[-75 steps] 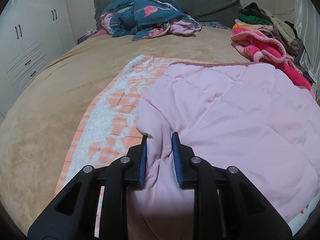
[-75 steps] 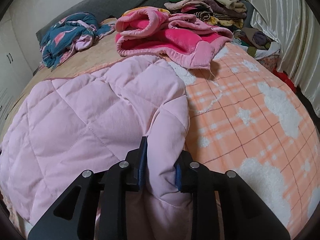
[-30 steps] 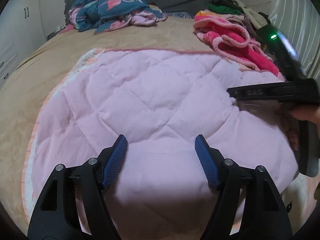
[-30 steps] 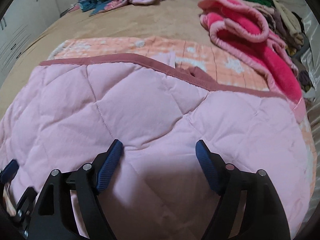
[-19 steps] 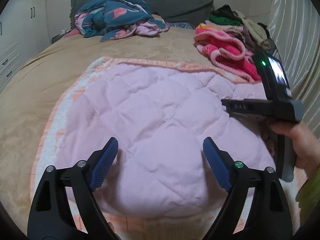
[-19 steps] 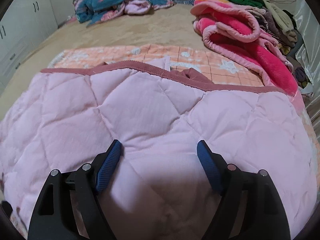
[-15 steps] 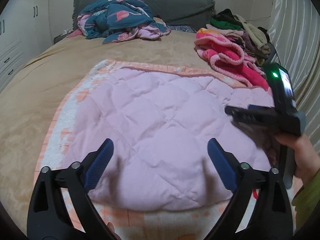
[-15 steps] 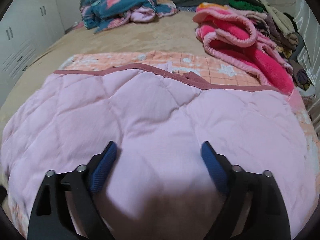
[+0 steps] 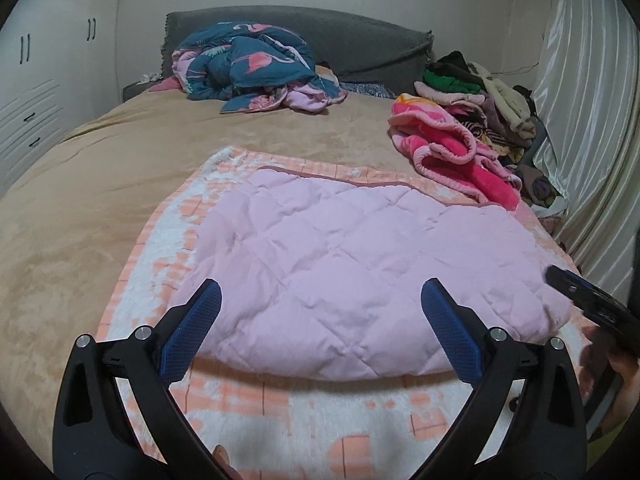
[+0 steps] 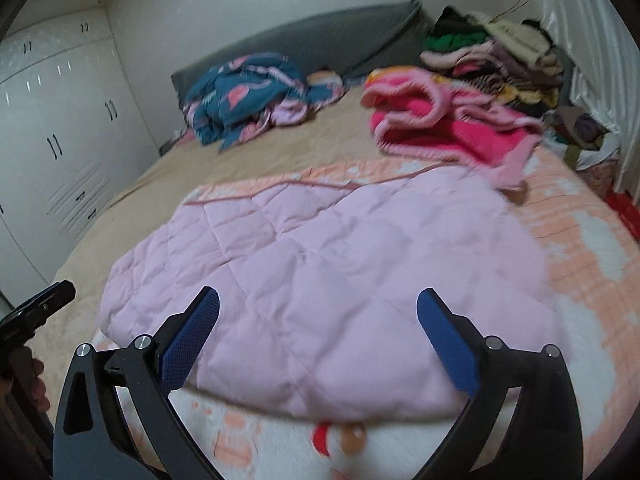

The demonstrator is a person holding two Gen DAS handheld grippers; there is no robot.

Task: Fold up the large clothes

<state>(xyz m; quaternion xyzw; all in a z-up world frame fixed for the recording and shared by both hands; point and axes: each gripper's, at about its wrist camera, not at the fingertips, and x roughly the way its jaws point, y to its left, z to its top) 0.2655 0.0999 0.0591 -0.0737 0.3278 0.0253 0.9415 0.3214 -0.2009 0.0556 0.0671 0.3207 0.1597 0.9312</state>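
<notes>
Left gripper (image 9: pixel 318 320) has just been opening – jaws now spread wide, nothing between the pads, held clear above the near edge of the pink quilted garment (image 9: pixel 360 272). Garment lies folded flat on the orange-white blanket (image 9: pixel 168 248), approx. centre, w/ the teal bundle (image 9: pixel 248 68) beyond it and the hot-pink fleece (image 9: pixel 452 152) beyond-right. Right gripper (image 10: pixel 316 328) likewise just opened – released, empty, above the garment's near edge.

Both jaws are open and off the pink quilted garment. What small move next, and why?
Probably bring the left gripper down to the pink quilted garment's left edge to start a second fold: it lies flat, folded once, on the peach blanket, and nothing is held.
</notes>
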